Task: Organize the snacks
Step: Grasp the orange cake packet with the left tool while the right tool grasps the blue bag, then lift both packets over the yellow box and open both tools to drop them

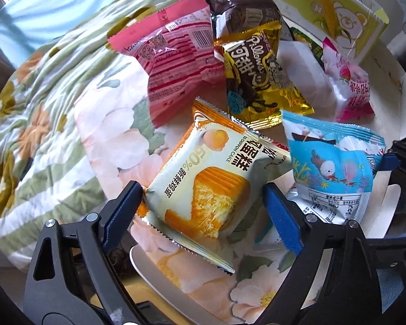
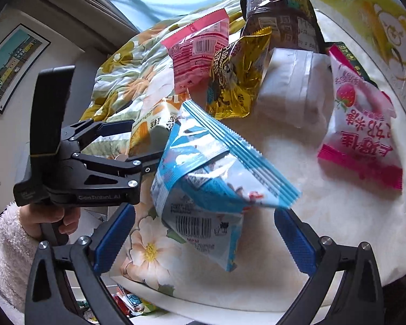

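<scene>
The chiffon cake packet (image 1: 203,189) was found pinched between the left gripper (image 1: 203,187) over the floral tray (image 1: 257,295), the right gripper (image 2: 205,216) spread around the blue packet (image 2: 211,178) (apparently ungripped), so placement was judged next.

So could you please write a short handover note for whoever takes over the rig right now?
Left gripper: shut on the chiffon cake, held over the tray.
Right gripper: open, fingers either side of the blue packet; whether they touch it is unclear.
In the tray: pink packet, gold packet, brown packet, strawberry packet, white pouch.
Done: most snacks are in the tray.
Left: probably place the cake and blue packet.
</scene>
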`<action>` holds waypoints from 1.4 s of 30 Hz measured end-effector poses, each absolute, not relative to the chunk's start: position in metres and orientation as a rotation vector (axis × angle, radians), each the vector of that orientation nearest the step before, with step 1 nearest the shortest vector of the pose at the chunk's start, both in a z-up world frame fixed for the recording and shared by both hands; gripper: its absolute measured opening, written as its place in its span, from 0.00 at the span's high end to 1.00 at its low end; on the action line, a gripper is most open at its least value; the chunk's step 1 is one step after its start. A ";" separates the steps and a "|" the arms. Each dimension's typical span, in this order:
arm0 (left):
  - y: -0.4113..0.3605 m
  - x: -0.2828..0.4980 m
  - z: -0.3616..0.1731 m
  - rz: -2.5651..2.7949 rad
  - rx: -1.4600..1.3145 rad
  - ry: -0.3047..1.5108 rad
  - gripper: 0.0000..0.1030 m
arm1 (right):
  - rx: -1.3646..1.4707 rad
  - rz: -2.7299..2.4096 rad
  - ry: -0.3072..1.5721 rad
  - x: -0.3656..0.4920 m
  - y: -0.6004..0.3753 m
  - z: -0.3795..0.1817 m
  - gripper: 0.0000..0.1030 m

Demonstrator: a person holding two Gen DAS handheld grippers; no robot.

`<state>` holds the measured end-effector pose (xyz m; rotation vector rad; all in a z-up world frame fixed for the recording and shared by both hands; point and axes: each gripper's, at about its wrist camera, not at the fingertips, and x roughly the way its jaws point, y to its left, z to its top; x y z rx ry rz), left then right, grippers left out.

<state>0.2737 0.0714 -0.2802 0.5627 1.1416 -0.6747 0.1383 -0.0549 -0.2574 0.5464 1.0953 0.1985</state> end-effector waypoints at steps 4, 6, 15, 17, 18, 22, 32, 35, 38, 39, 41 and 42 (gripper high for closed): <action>0.075 0.280 -0.281 -0.693 0.531 1.152 0.24 | 0.554 0.209 1.100 0.145 -0.050 -0.263 0.01; 0.076 0.281 -0.282 -0.698 0.524 1.155 0.26 | 0.547 0.212 1.106 0.146 -0.049 -0.264 0.01; 0.063 0.275 -0.286 -0.715 0.651 1.127 0.25 | 0.526 0.206 1.135 0.148 -0.047 -0.271 0.02; 0.055 0.271 -0.287 -0.719 0.699 1.105 0.24 | 0.534 0.212 1.138 0.149 -0.046 -0.271 0.05; 0.052 0.270 -0.288 -0.726 0.717 1.093 0.24 | 0.536 0.213 1.143 0.150 -0.046 -0.273 0.07; 0.046 0.269 -0.287 -0.753 0.733 1.082 0.25 | 0.540 0.216 1.145 0.151 -0.047 -0.275 0.16; 0.048 0.256 -0.276 -0.748 0.695 1.069 0.40 | 0.497 0.232 1.108 0.147 -0.044 -0.266 0.39; 0.057 0.257 -0.273 -0.742 0.651 1.081 0.40 | 0.479 0.234 1.101 0.145 -0.044 -0.262 0.43; 0.068 0.258 -0.266 -0.729 0.594 1.086 0.41 | 0.465 0.230 1.092 0.143 -0.046 -0.256 0.45; 0.072 0.258 -0.264 -0.723 0.580 1.086 0.41 | 0.461 0.229 1.087 0.141 -0.046 -0.253 0.45; 0.079 0.259 -0.258 -0.709 0.548 1.085 0.41 | 0.452 0.226 1.077 0.139 -0.049 -0.246 0.45; 0.083 0.259 -0.253 -0.704 0.529 1.084 0.41 | 0.448 0.224 1.068 0.137 -0.050 -0.241 0.45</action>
